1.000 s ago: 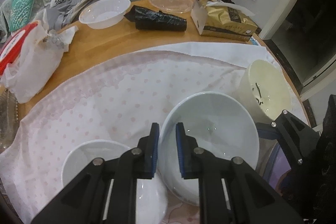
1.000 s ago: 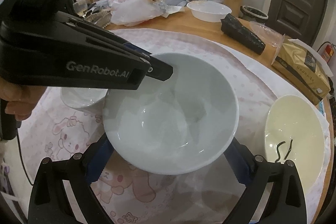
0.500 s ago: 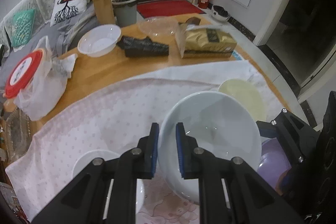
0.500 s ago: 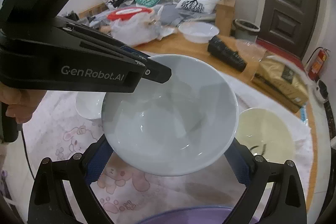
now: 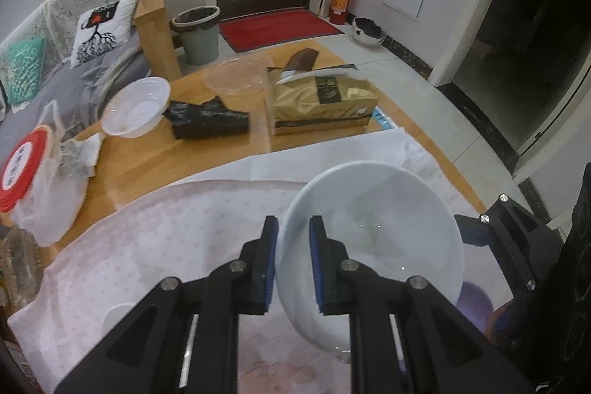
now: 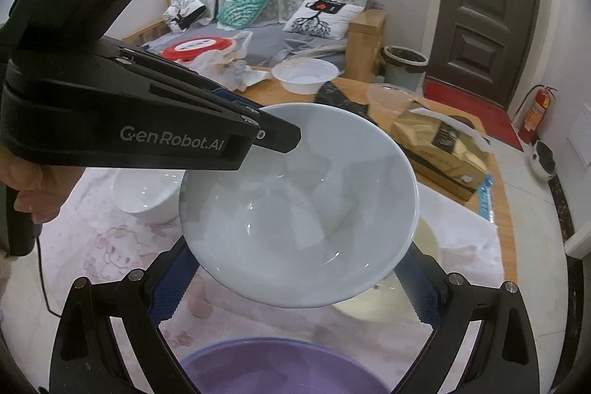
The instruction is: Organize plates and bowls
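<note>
Beneath you the round wooden table (image 5: 192, 154) carries a pale pink patterned cloth (image 5: 155, 231). A purple plastic basin (image 6: 280, 368) sits at the near edge. You hold the large white ceramic bowl (image 6: 295, 209) up over the cloth: your right gripper (image 6: 295, 283) cradles its sides between wide-spread fingers, your left gripper (image 5: 292, 261) pinches its rim. A smaller white bowl (image 6: 142, 194) rests on the cloth
</note>
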`<state>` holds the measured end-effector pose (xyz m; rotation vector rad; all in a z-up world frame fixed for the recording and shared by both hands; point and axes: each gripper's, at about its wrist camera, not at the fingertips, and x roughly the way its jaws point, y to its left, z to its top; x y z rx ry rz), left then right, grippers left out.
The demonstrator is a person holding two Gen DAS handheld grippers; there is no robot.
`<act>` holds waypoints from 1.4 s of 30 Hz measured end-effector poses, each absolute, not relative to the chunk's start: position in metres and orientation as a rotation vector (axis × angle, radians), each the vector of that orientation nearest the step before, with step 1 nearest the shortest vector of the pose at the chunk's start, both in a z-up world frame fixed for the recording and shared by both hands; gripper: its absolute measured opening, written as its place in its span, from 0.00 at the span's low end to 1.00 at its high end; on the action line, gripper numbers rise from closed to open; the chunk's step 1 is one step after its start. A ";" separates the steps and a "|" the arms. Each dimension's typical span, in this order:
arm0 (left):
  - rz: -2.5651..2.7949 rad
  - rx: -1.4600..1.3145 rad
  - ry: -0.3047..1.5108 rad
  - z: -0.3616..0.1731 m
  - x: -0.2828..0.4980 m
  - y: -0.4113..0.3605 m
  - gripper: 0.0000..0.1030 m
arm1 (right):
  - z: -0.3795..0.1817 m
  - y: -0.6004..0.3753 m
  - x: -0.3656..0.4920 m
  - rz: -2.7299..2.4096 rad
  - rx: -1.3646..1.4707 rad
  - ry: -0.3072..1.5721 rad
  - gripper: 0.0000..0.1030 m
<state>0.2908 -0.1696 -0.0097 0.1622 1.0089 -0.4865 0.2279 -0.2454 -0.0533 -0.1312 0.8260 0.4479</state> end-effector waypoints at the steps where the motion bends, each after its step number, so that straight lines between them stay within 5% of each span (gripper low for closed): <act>1: -0.490 0.163 1.010 -0.012 0.293 -0.175 0.13 | -0.054 -0.252 0.231 0.445 -0.123 0.833 0.94; 42: -0.484 0.273 1.118 -0.081 0.318 -0.230 0.14 | -0.101 -0.280 0.260 0.384 -0.187 0.985 0.95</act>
